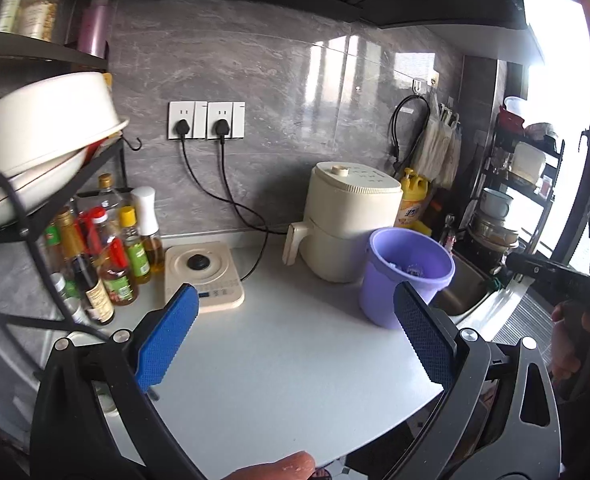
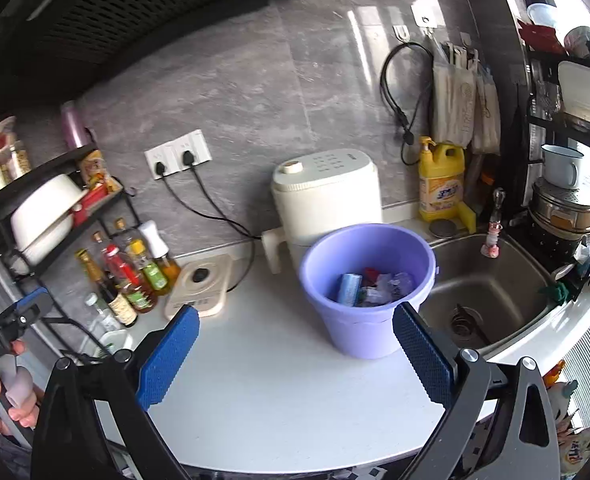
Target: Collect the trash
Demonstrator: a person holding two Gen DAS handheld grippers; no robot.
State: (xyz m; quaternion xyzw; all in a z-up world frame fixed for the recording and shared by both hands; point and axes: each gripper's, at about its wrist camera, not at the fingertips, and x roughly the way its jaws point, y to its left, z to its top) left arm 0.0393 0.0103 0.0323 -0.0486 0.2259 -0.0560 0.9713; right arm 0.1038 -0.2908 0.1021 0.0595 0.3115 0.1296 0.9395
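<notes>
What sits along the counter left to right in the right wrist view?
Sauce bottles → induction cooker → white appliance → purple bucket holding trash → sink.

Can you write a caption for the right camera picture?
Open right gripper faces a purple bucket holding trash, beside the sink.

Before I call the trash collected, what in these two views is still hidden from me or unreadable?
- Purple bucket contents: right wrist view shows a blue item and crumpled wrappers; the bottom is hidden by the bucket wall. Left wrist view shows barely any.
- Countertop near edge: covered by both tool frames.
- Sink basin: front cut by the right tool.
- Bottle labels: too small.
</notes>
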